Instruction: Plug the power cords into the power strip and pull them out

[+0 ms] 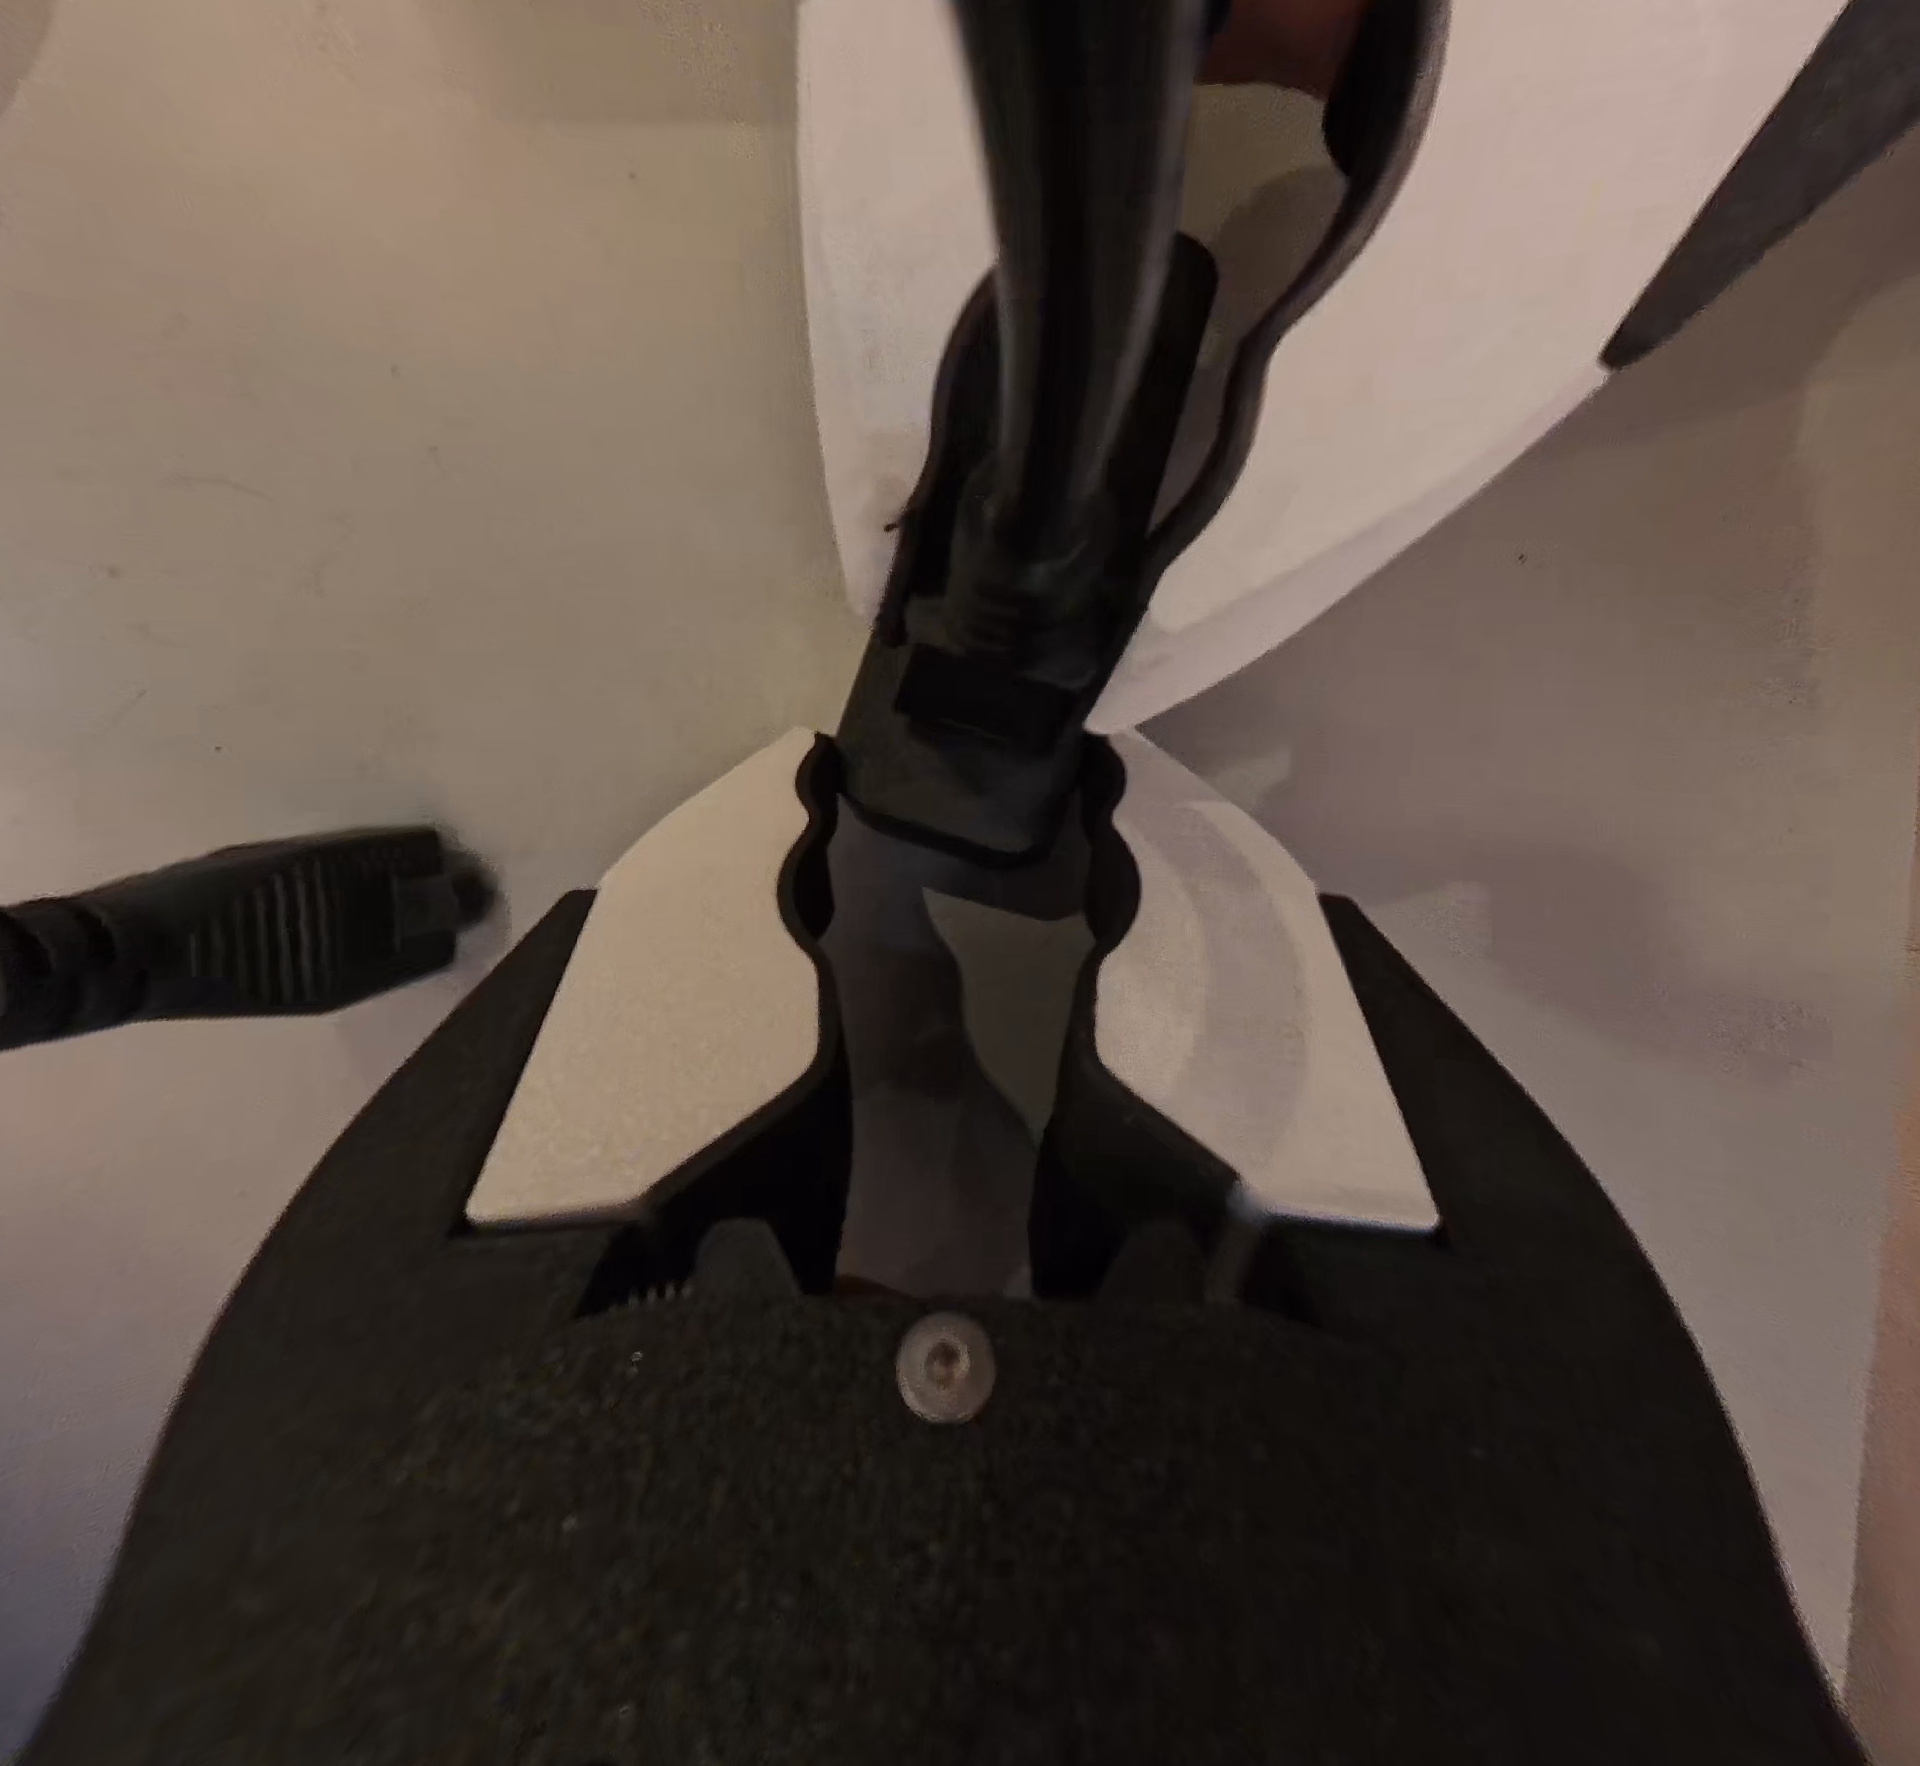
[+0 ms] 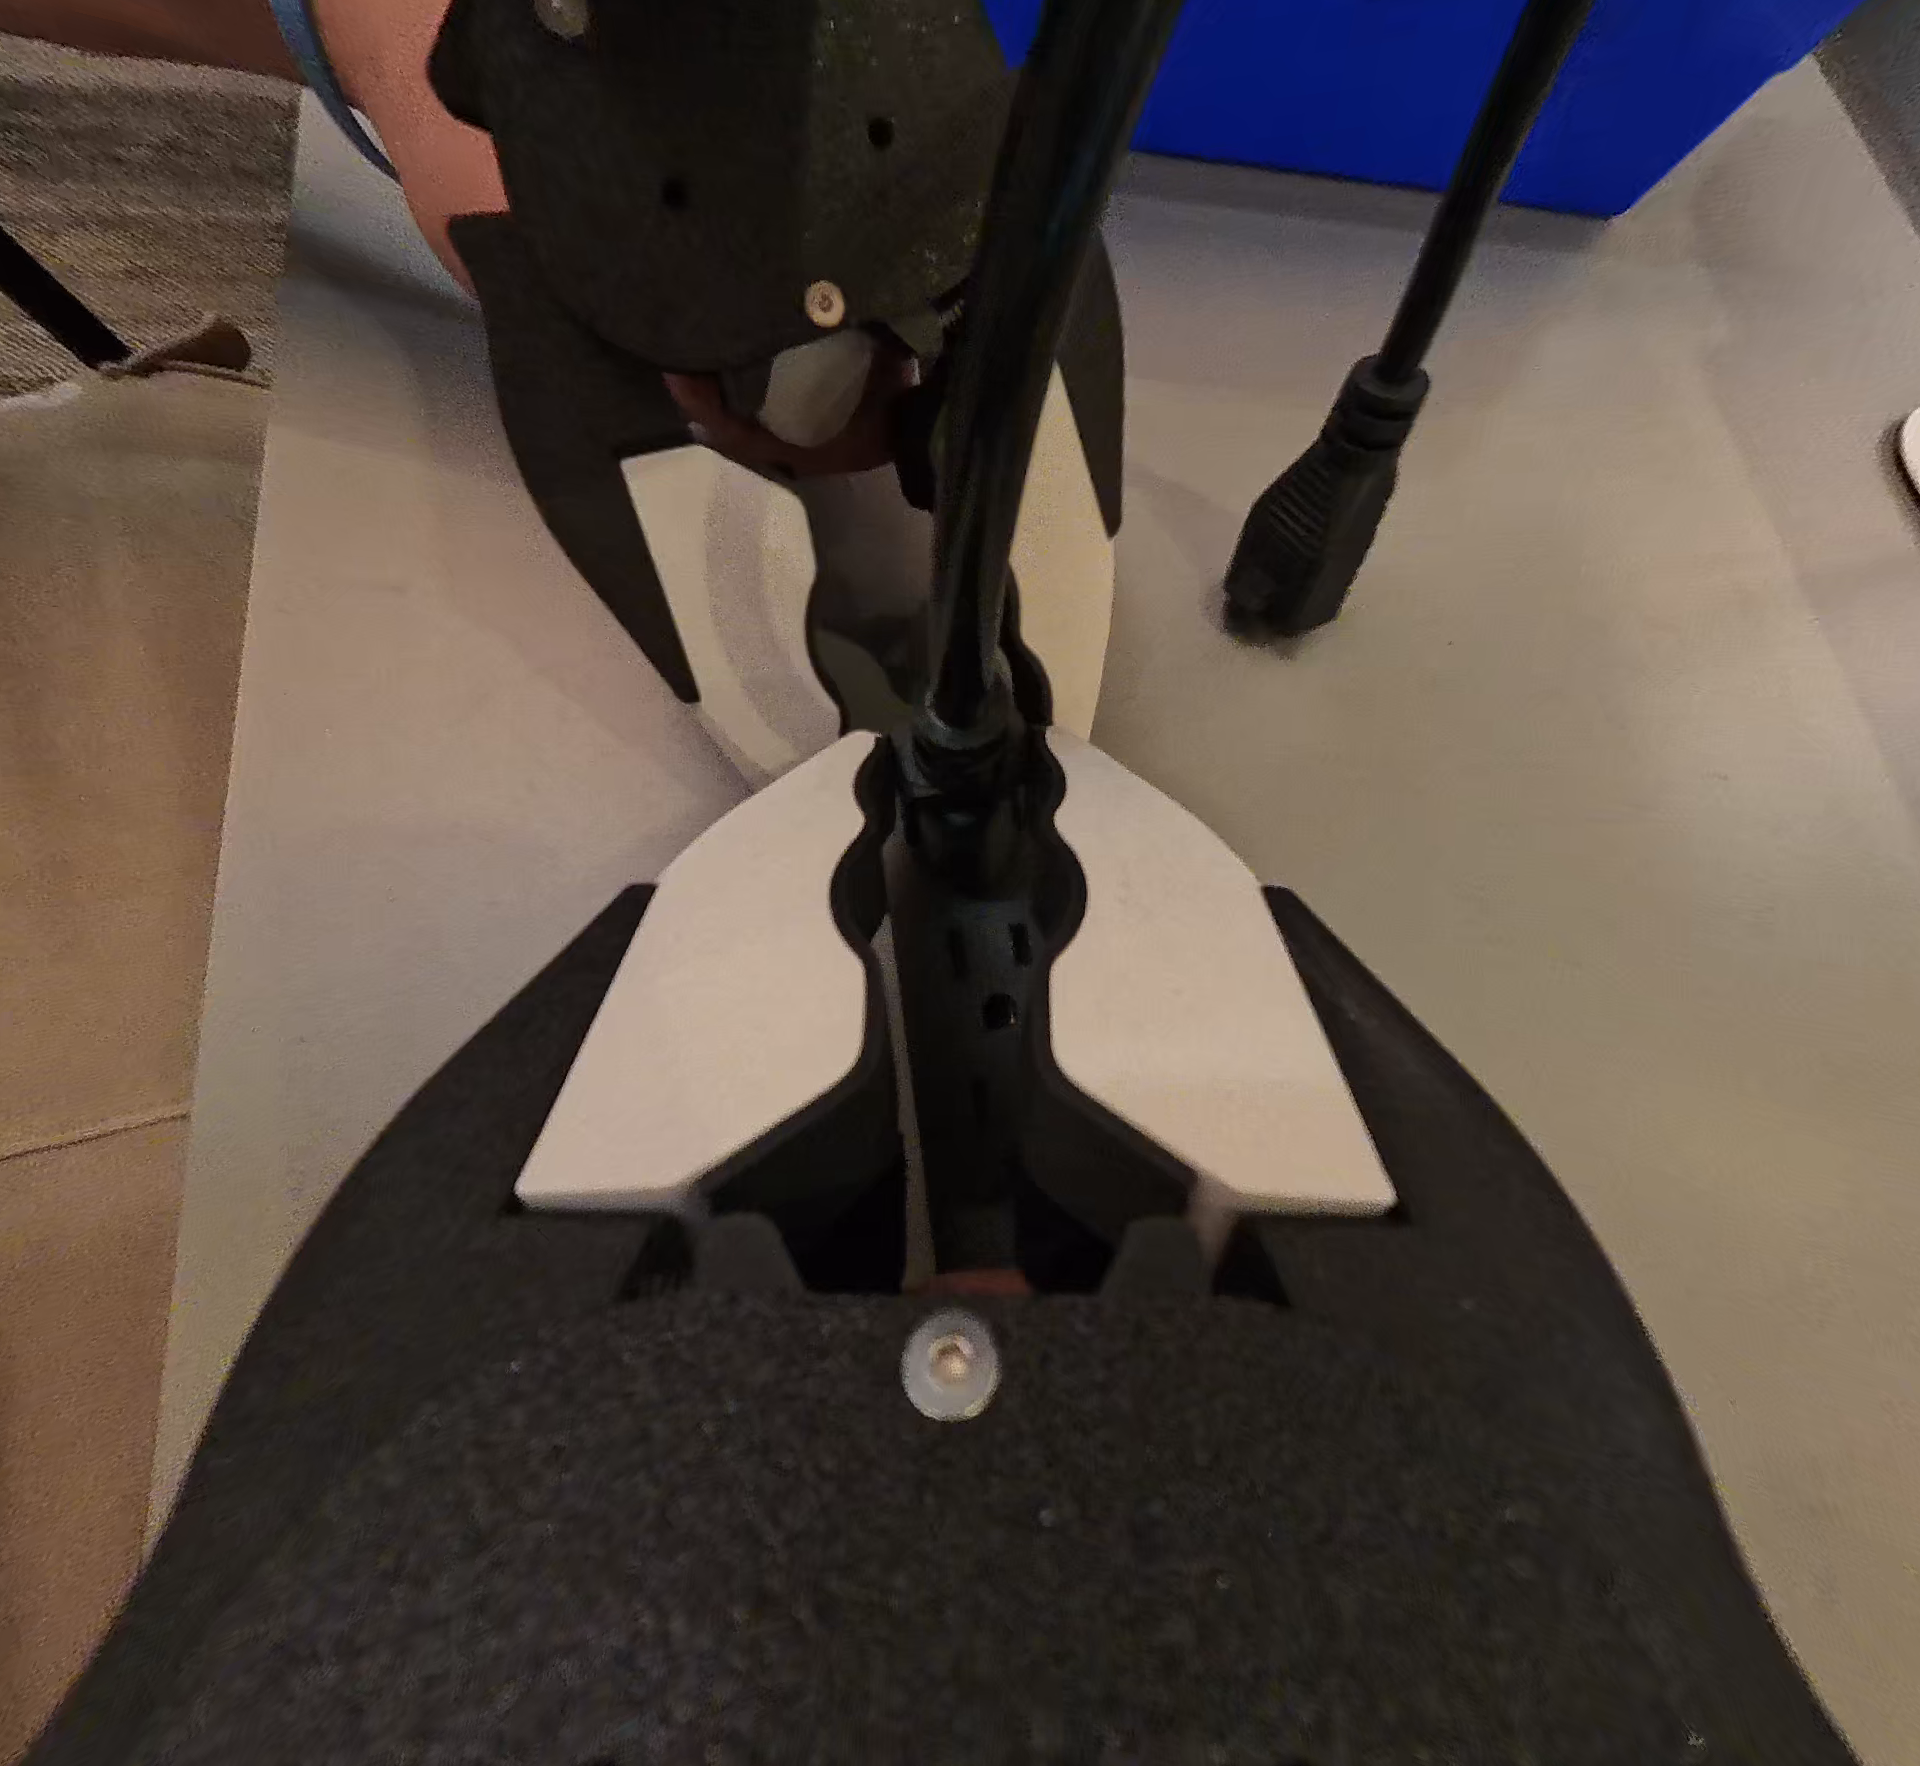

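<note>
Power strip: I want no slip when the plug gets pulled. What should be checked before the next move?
1. Right gripper shut on power strip: ok.
2. Left gripper shut on plug: ok.
3. Plug fully seated in a socket: cannot tell, fingers hide the joint.
4. Cord rising from plug free of snags: ok where visible.
5. Spare plug lying clear on table: ok.
6. Room between the two grippers: not ok, tips nearly meet.
</note>
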`<action>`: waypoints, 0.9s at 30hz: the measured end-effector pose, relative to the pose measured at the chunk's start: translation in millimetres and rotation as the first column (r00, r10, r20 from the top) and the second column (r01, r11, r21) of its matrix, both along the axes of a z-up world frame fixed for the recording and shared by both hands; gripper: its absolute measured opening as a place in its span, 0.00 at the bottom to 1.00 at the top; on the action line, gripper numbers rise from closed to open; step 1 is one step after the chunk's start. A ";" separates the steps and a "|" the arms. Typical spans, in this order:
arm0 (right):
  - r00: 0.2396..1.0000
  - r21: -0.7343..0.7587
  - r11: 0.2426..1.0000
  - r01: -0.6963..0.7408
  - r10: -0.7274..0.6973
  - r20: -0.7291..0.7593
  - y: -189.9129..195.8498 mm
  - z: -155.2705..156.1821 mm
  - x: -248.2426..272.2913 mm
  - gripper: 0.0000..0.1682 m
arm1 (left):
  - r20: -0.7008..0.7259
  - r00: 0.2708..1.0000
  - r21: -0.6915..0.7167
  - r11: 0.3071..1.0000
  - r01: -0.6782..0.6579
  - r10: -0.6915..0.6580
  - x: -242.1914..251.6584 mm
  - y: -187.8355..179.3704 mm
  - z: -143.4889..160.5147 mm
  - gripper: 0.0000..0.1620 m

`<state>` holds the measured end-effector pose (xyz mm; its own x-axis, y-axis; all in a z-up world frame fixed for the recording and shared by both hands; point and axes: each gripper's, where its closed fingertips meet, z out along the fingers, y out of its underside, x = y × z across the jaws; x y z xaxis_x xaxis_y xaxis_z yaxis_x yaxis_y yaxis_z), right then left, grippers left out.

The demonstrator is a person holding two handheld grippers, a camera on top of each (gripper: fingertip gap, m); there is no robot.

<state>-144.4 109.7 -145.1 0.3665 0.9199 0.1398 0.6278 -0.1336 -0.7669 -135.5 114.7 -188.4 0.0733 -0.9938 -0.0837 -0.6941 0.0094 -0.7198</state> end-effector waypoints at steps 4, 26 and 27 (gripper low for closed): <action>0.996 -0.124 0.992 -0.031 0.021 -0.089 -0.9 -1.0 4.7 0.14 | 0.005 1.000 -0.041 0.999 0.026 -0.026 1.4 -7.0 -2.8 0.28; 0.991 -0.178 0.984 -0.025 0.001 -0.135 1.7 -1.4 4.5 0.14 | 0.000 1.000 -0.044 0.999 0.028 -0.028 1.2 -6.8 -3.4 0.28; 0.990 -0.187 0.982 -0.023 -0.004 -0.143 3.0 -1.4 3.9 0.14 | -0.007 1.000 -0.037 0.999 0.024 -0.025 1.5 -6.8 -3.6 0.28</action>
